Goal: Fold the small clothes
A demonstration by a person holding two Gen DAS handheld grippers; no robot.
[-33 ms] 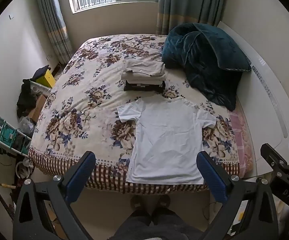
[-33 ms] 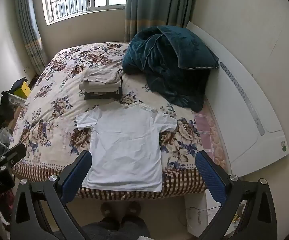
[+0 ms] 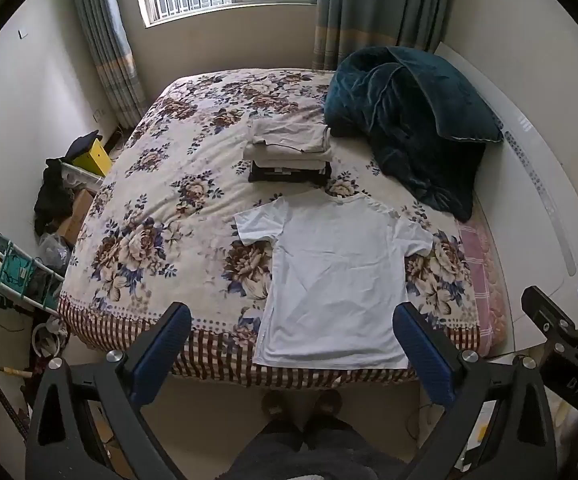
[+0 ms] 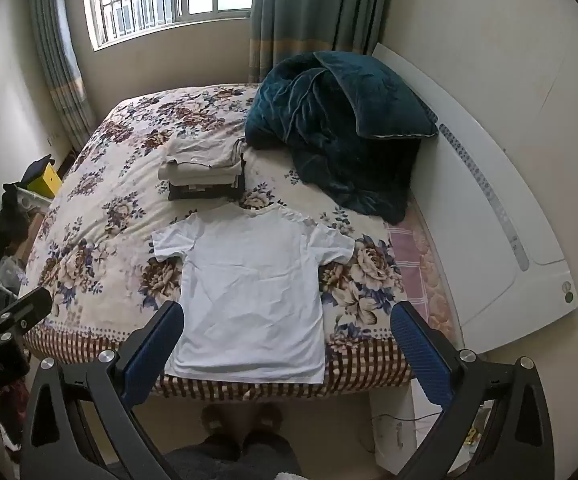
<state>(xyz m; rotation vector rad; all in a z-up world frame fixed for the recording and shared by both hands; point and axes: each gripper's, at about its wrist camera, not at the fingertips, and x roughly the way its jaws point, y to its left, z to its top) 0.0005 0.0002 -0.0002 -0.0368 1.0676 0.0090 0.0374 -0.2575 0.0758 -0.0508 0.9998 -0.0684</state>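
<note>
A white T-shirt (image 3: 335, 276) lies flat on the floral bed, collar away from me, hem at the near edge; it also shows in the right wrist view (image 4: 251, 292). A stack of folded clothes (image 3: 289, 152) sits behind it, also seen in the right wrist view (image 4: 205, 174). My left gripper (image 3: 291, 336) is open and empty, held above the floor in front of the bed's near edge. My right gripper (image 4: 287, 334) is open and empty, also short of the bed. The right gripper shows at the right edge of the left wrist view (image 3: 561, 320).
A dark teal quilt (image 3: 413, 120) is heaped at the bed's far right by the white headboard (image 4: 501, 216). A yellow box (image 3: 97, 156) and clutter stand on the floor at the left. My feet (image 3: 301, 404) are on the floor before the bed.
</note>
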